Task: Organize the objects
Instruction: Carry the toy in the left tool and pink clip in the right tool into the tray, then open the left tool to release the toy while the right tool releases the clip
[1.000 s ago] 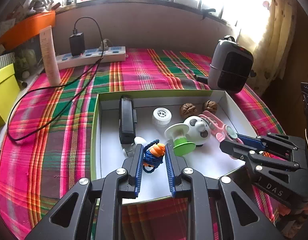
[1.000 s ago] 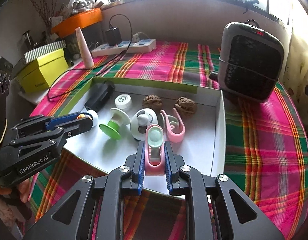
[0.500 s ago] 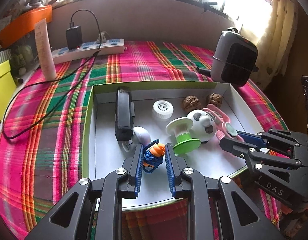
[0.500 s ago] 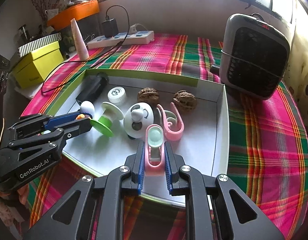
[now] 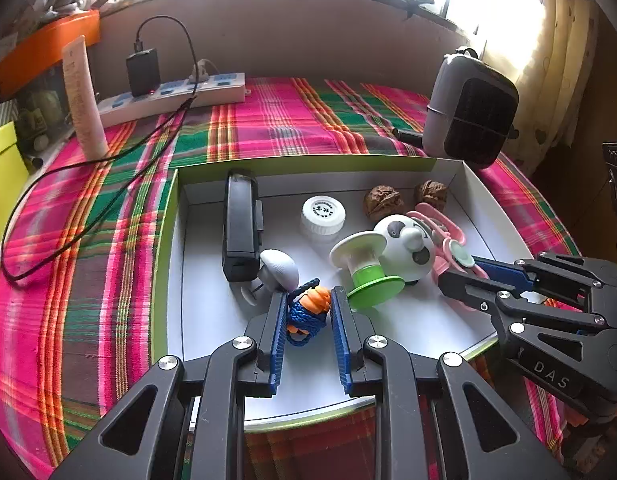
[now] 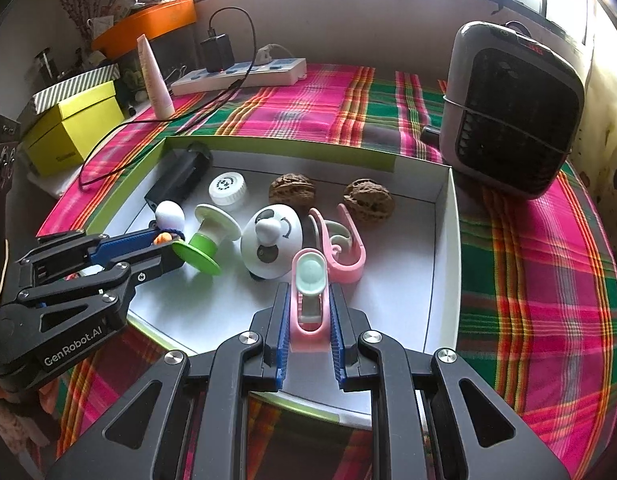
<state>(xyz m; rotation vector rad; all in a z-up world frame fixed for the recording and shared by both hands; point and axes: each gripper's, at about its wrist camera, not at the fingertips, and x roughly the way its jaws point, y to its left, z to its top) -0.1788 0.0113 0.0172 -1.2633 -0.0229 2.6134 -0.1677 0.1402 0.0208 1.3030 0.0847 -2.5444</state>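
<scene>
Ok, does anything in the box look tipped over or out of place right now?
Mostly ordinary clutter. The green-and-white spool lies tilted, leaning toward the panda ball. The black device lies flat along the left wall of the box. Nothing looks spilled or broken; both walnuts look whole.

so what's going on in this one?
A person works two handheld grippers over a shallow white box on a plaid tablecloth. The left gripper is closed on a small blue and orange knotted cord toy, and the right gripper is closed on a pink clip. Both items are at the box's near side. Walnuts, a white cap, a panda toy and a green spool lie inside.
</scene>
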